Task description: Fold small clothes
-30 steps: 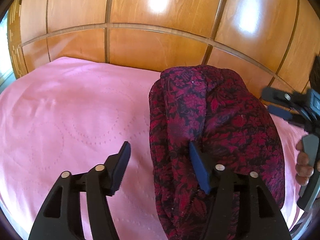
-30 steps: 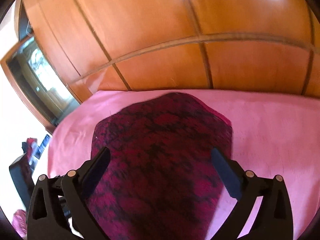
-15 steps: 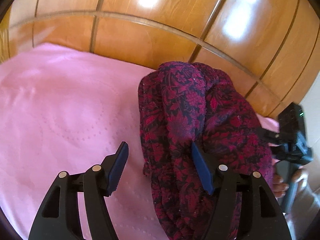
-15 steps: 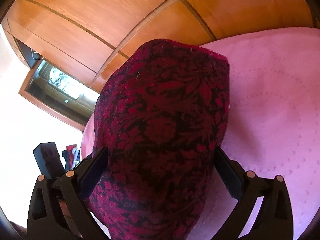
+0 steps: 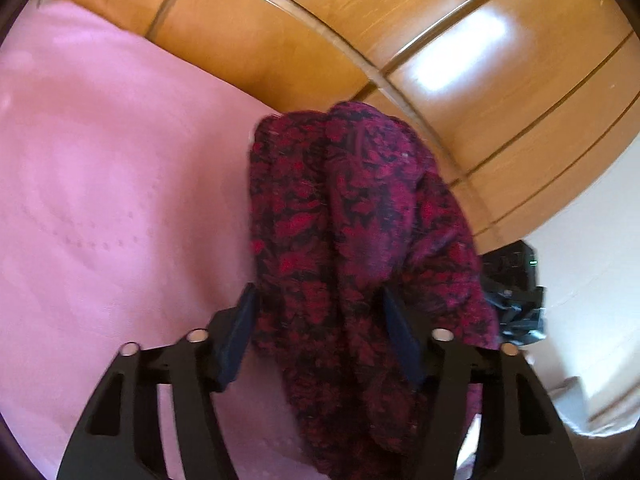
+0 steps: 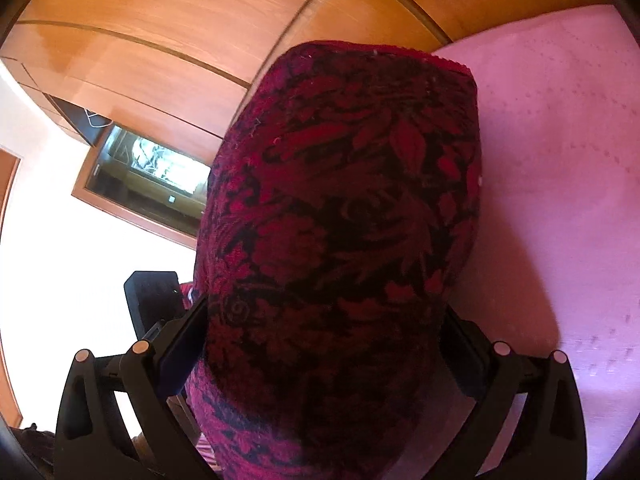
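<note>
A folded dark red garment with a black floral pattern point(image 5: 352, 216) lies bunched on the pink bedspread point(image 5: 100, 184). My left gripper point(image 5: 320, 332) is open, with a thick fold of the garment between its blue pads point(image 5: 240, 328). In the right wrist view the same garment point(image 6: 344, 208) fills the middle, and my right gripper point(image 6: 324, 356) is open with its jaws wide on either side of the bundle. The garment hides the inner faces of the right fingers. The other gripper's black body point(image 5: 516, 292) shows past the garment.
A glossy wooden panelled wall point(image 5: 400, 40) rises behind the bed. In the right wrist view the pink bedspread point(image 6: 560, 160) spreads to the right, a framed glass cabinet opening point(image 6: 152, 176) sits at the left, and a black device point(image 6: 152, 296) is near the left finger.
Both grippers have moved in on the garment. It now sits between the left pads, where before only the right pad touched it. The right view has tilted and the bundle fills more of it.
</note>
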The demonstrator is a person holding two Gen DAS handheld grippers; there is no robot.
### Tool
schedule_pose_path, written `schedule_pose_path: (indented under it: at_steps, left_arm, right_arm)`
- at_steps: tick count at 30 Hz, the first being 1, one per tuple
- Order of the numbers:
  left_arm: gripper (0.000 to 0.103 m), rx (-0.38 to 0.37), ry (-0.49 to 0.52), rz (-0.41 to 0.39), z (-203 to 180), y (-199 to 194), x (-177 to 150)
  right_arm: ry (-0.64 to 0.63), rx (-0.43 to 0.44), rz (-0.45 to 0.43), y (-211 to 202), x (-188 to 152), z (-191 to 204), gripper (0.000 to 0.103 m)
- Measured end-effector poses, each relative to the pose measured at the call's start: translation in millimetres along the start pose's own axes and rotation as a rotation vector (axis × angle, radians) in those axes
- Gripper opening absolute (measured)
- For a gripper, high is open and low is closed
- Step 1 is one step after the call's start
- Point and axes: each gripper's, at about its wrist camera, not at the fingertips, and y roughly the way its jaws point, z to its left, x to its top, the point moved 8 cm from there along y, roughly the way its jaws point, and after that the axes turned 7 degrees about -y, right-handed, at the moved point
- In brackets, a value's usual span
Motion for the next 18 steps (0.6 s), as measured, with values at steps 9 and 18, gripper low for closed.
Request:
schedule_pose_path:
  at_steps: [9, 18]
  left_arm:
    - [0.050, -0.130, 0.062, 0.020, -60, 5, -12]
    - [0.050, -0.253, 0.243, 0.213, -204, 113, -51]
  right_arm:
    - [-0.135, -0.051, -0.123, -51, -7, 55, 0.070]
    - [-0.119, -0.261, -0.378, -234, -36, 35, 0.069]
